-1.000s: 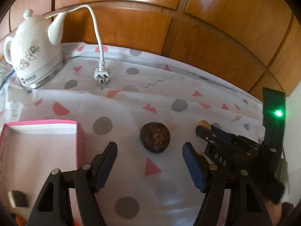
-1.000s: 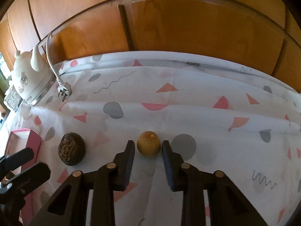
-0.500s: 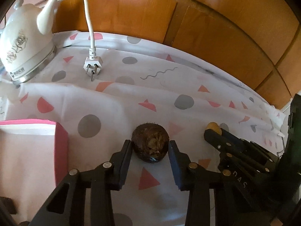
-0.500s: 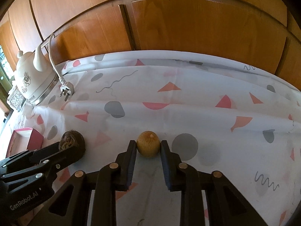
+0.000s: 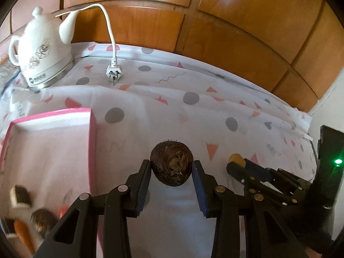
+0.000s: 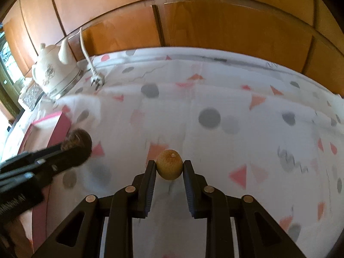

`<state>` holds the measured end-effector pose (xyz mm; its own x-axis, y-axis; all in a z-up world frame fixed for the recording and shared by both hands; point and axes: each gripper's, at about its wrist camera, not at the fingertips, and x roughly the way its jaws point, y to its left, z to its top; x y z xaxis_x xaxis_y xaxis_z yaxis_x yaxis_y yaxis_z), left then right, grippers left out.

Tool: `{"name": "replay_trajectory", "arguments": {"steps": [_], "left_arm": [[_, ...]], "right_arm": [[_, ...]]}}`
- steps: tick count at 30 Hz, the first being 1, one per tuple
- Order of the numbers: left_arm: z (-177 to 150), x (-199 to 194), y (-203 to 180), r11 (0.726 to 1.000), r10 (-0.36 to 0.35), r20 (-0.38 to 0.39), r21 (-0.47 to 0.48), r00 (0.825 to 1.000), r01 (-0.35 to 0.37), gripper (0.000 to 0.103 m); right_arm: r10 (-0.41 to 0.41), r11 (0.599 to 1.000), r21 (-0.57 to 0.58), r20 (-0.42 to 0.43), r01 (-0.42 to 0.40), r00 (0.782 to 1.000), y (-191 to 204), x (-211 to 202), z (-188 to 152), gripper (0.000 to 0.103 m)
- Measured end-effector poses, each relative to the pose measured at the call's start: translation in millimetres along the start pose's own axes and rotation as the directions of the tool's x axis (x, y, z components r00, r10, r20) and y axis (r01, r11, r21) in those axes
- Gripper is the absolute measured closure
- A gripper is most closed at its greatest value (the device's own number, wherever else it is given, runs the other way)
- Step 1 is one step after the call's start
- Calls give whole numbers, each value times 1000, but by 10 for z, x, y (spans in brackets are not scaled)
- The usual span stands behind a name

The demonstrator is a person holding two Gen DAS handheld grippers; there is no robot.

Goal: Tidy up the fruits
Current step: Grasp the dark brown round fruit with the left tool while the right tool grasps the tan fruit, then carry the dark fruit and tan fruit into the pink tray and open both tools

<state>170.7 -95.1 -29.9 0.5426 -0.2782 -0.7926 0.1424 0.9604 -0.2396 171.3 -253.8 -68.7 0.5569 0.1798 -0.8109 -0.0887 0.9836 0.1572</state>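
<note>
Landmark: the pink box [image 5: 51, 150], open-topped, sitting on the patterned tablecloth [image 5: 172, 111]; every place below is given from it.
Left gripper [image 5: 171, 167]: its jaws are clenched on the dark rough fruit [image 5: 171, 163], one pad against each flank, to the right of the pink box and apparently lifted off the cloth.
Right gripper [image 6: 169, 167]: its jaws are clamped on the small tan fruit [image 6: 169, 164], further right of the pink box than the dark fruit, well apart from the box.
Why held so: each fruit is pinched across its widest part near the pad tips, which I judge keeps a round thing from rolling out while it is carried; both look ready to travel toward the pink box, the likely place for sorting.
Inside the box: blurred items lie at its near left corner, among them something orange [image 5: 22, 232] and a dark round piece [image 5: 42, 220]; I cannot tell what they are.
Left wrist view only: the box interior, plus the right gripper from the side with the tan fruit peeking at its tip.
Right wrist view only: the tan fruit's full face, and the left gripper blurred beside the box's red wall.
Behind the box: a white kettle [image 5: 40, 49] with its loose plug [image 5: 113, 71] on the cloth, against wooden panels [image 5: 236, 25].
</note>
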Motion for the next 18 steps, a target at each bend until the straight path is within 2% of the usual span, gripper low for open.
{"name": "replay_trajectory", "arguments": {"steps": [9,18], "left_arm": [[-411,-388,-130,999,-23,15,50,1000,22,64],[-772,-586,-218,994,-35,22,106,999,33,64]], "right_arm": [[4,1000,1,-3,-4,1000,96,-311,-441,77],[-5,1000,4,-6,5,1000,162,-505,-802,78]]}}
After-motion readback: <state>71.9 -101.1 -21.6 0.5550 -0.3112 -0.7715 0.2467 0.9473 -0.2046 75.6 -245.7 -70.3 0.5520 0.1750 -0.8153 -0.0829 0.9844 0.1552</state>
